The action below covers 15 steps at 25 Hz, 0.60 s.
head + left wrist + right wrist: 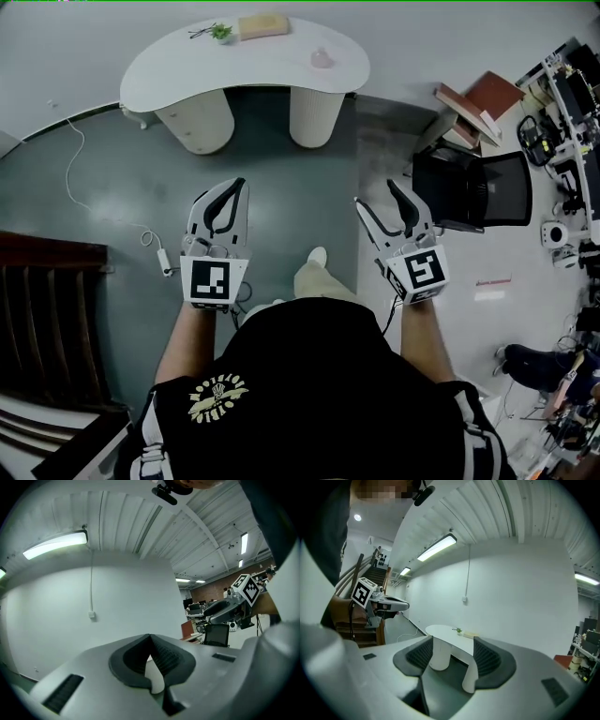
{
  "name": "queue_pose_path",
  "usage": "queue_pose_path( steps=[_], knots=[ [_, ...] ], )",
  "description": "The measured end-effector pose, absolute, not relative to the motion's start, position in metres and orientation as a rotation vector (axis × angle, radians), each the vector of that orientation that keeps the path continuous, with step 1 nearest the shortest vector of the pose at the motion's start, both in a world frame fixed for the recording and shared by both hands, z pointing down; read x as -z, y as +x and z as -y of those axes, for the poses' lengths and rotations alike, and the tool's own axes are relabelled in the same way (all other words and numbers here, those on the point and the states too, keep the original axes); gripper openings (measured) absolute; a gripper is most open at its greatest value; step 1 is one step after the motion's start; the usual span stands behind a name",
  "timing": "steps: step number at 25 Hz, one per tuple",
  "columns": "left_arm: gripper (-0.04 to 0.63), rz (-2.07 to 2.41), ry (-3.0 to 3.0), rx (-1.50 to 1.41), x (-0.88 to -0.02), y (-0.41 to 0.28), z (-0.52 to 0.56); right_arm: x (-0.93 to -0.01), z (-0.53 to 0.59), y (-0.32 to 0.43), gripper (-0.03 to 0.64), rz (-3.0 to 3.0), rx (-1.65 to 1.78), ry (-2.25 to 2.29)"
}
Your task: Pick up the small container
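Note:
The small pink container (321, 59) sits on the right part of a white curved table (187, 66), far ahead of both grippers. My left gripper (242, 185) is held at waist height with its jaws shut and nothing between them; in the left gripper view its pads (161, 656) meet. Beside it, my right gripper (375, 194) stands open and empty. In the right gripper view, the table (440, 631) shows through the gap between the wide-apart jaws of the right gripper (452, 644). The container is not visible there.
A small green plant (221, 32) and a tan block (262, 25) also lie on the table. A black office chair (483, 192) and stacked books (478, 103) stand at the right. Dark wooden furniture (47, 309) fills the left. A white cable (75, 178) trails across the grey floor.

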<state>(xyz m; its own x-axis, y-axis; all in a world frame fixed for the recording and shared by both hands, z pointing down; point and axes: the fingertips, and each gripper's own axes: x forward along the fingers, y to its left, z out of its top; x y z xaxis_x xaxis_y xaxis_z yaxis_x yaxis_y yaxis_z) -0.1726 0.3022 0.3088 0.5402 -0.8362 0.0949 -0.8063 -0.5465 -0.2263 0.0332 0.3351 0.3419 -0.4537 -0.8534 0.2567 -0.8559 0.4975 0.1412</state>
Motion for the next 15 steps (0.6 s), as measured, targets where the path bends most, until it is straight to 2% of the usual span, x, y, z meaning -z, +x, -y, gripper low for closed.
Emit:
queue_pose_path(
  steps=[5, 10, 15],
  knots=[
    [0.009, -1.447, -2.607, 0.227, -0.298, -0.148, -0.241, -0.336, -0.271, 0.054, 0.258, 2.468, 0.000, 1.414],
    [0.009, -1.476, -2.619, 0.287, -0.303, -0.122, -0.192, -0.338, -0.223, 0.076, 0.258, 2.483, 0.006, 1.368],
    [0.009, -1.518, -2.579, 0.175, -0.289, -0.094, -0.145, -0.338, -0.181, 0.101, 0.259, 2.491, 0.027, 1.342]
  ],
)
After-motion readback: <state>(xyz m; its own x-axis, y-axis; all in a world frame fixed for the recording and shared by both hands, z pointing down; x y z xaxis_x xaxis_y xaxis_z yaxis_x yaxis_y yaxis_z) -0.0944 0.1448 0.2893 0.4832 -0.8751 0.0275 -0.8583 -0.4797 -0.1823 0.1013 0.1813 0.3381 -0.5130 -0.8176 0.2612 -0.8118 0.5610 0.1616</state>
